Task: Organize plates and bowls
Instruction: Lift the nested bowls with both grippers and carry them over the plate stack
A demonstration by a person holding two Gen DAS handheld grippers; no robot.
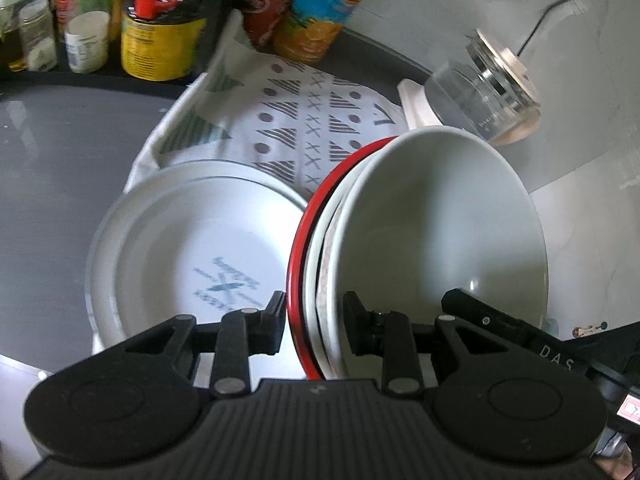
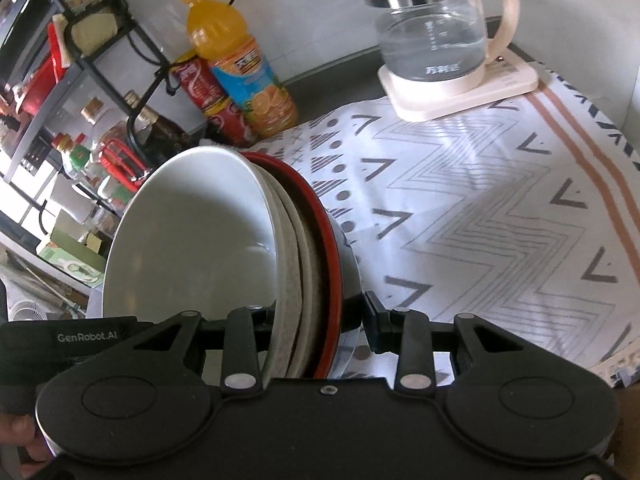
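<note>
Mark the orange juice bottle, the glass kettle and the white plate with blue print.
orange juice bottle (image 2: 244, 76), right wrist view, on its blue label
glass kettle (image 2: 434, 36), right wrist view, on its glass body
white plate (image 1: 192, 248), left wrist view, on its inner well

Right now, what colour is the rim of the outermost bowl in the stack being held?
Red rim on the outermost bowl; clearest in the left wrist view.

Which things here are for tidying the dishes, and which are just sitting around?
For the job: stack of bowls, gripped on its rim by both the left gripper and right gripper; white plates.

Just sitting around: glass kettle, orange juice bottle, patterned cloth, jars.
</note>
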